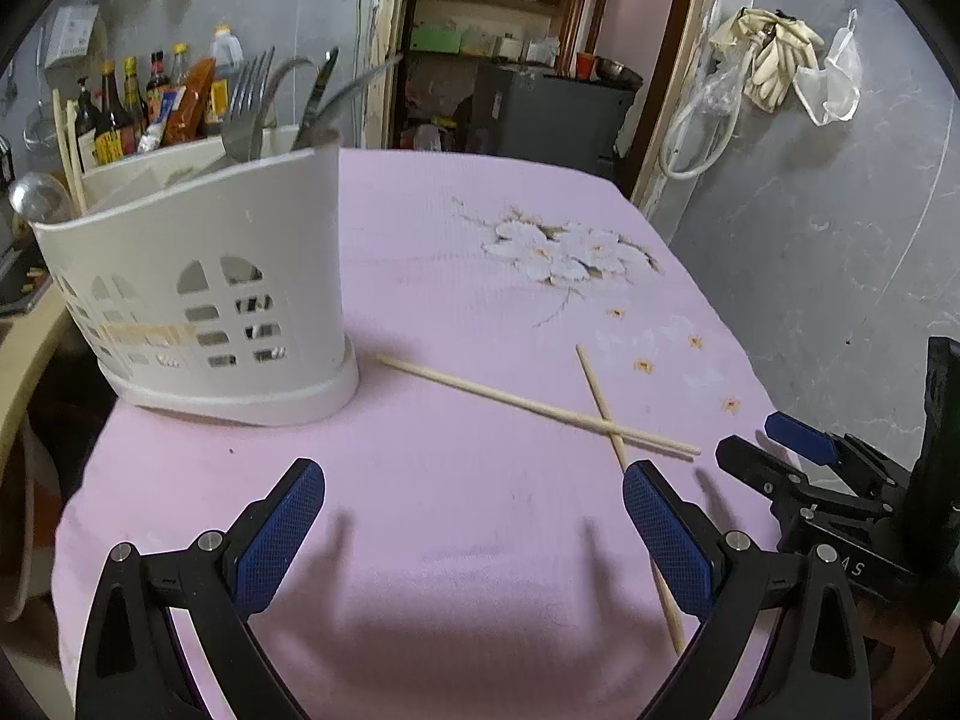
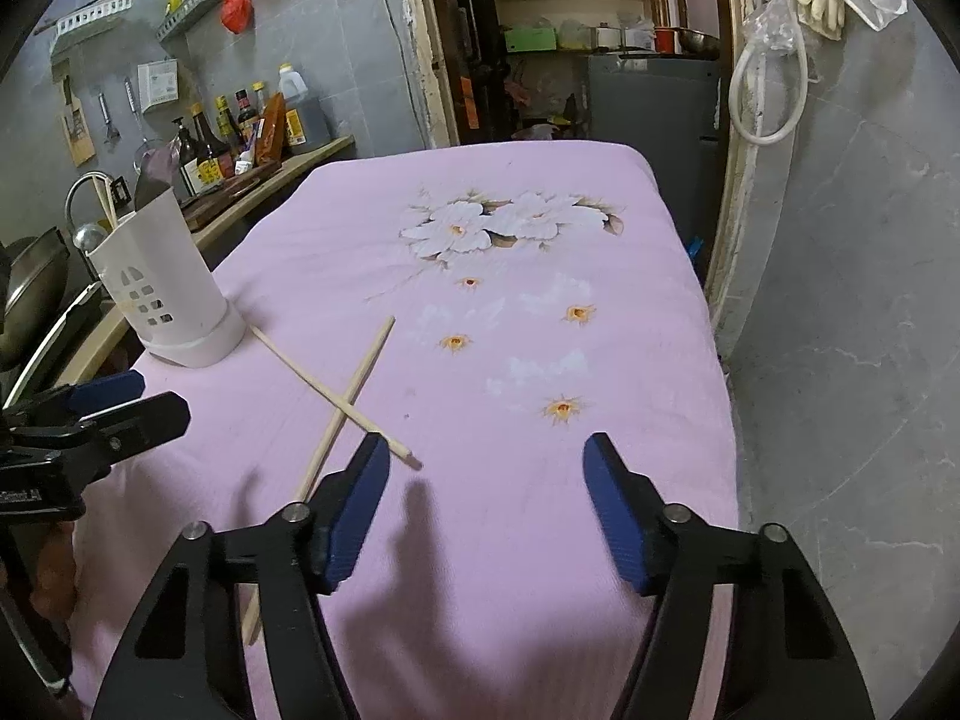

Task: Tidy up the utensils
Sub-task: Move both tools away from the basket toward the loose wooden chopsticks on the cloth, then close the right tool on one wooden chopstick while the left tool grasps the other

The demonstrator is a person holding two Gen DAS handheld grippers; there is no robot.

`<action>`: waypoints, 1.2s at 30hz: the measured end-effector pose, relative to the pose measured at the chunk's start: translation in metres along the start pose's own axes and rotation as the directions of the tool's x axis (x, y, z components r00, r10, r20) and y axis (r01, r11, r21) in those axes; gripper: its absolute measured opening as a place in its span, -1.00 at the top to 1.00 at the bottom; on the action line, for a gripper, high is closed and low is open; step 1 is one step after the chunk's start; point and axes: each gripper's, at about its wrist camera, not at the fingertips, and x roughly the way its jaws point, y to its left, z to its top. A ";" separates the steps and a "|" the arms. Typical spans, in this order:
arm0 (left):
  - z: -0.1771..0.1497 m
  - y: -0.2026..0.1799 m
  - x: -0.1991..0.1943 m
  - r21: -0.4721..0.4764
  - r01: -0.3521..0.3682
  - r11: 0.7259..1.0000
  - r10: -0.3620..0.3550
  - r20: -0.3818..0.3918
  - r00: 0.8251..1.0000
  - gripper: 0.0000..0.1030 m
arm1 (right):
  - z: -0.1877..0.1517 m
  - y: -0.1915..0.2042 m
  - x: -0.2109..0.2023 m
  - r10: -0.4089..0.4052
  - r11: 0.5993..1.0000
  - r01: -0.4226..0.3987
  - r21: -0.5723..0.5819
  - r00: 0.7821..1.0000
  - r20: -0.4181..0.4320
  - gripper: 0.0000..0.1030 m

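Two wooden chopsticks (image 1: 534,403) lie crossed on the pink cloth, also in the right wrist view (image 2: 354,402). A white slotted utensil holder (image 1: 204,300) stands at the table's left, holding forks, a knife, a ladle and chopsticks; it shows in the right wrist view (image 2: 162,294) too. My left gripper (image 1: 474,516) is open and empty, hovering near the front edge, its right finger over one chopstick's near part. My right gripper (image 2: 486,492) is open and empty, its left finger beside the chopsticks' near ends. The right gripper shows in the left wrist view (image 1: 780,438).
The table carries a pink flowered cloth (image 2: 516,228). A counter with sauce bottles (image 2: 240,126) lies left of the table. A grey wall (image 2: 870,300) runs close along the right edge. A doorway with shelves (image 2: 570,30) is behind.
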 end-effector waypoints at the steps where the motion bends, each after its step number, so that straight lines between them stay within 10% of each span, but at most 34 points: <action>1: -0.001 0.001 0.002 -0.001 0.003 1.000 -0.003 -0.006 1.000 -0.95 | 0.000 -0.001 0.000 0.004 1.000 -0.004 0.001 1.000 -0.002 -0.10; 36: -0.001 -0.027 0.032 0.062 0.265 0.962 -0.249 -0.193 0.949 0.07 | 0.005 0.019 0.022 0.176 0.976 -0.184 -0.120 0.982 -0.069 0.84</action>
